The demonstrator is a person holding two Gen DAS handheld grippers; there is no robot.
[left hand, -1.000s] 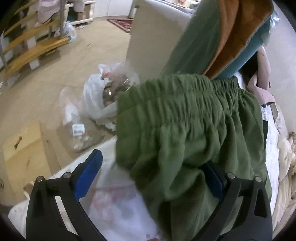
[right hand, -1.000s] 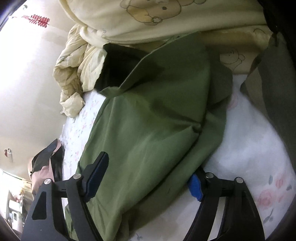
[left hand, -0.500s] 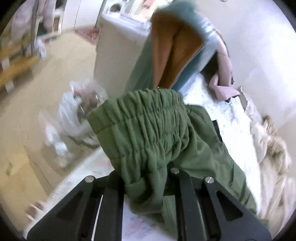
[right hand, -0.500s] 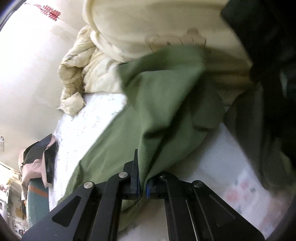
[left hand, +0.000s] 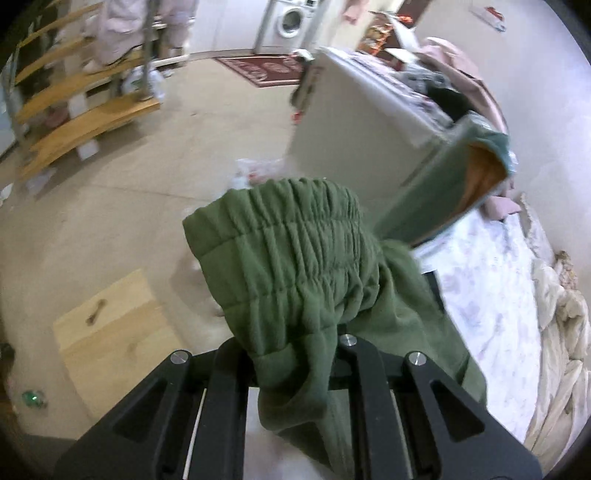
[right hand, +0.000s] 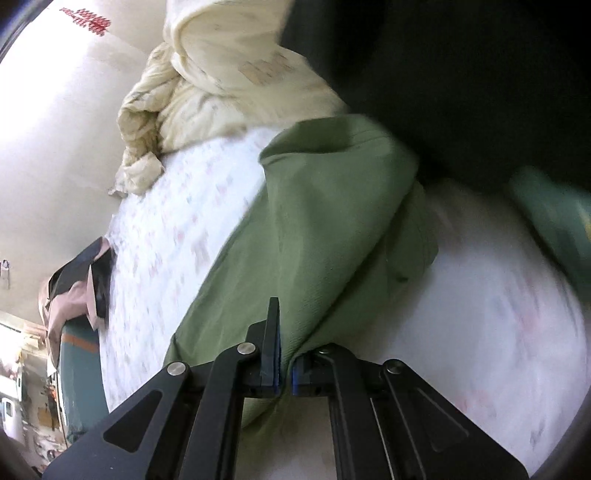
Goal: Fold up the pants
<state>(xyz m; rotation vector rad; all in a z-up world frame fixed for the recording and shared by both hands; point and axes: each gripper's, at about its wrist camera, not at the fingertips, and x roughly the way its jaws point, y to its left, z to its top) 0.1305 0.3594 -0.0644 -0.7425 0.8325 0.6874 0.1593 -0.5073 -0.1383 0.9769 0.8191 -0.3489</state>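
The left gripper (left hand: 295,363) was clenched on the green pants (left hand: 295,258) at their gathered elastic waistband (left hand: 288,218), which bunched up and stood raised in front of the camera, with the floor (left hand: 147,206) beyond it. A fold of the waistband hung down between the two black fingers (left hand: 229,369), and the rest of the cloth trailed off to the right, down onto the bed's floral sheet (left hand: 491,295).

The right gripper (right hand: 286,363) was clamped on the pants (right hand: 314,240) too, gripping an edge of the smooth green fabric between its blue-padded jaws; which part of the leg this was could not be told, since the view was blurred. From the grip the fabric spread up and away across the white floral sheet (right hand: 166,229), ending in a folded corner close to a crumpled cream comforter (right hand: 207,85) heaped near the wall. A dark mass (right hand: 461,74) filled the upper right of that view, too close and dim to identify.

Around the bed, a teal and orange cloth (left hand: 469,173) hung at the far end by a white cabinet (left hand: 354,133). A wooden stair (left hand: 74,114) rose on the left of the room, a washing machine (left hand: 284,22) stood at the back behind a red rug (left hand: 266,70), and a pale wooden board (left hand: 110,332) lay on the floor beside the left gripper.
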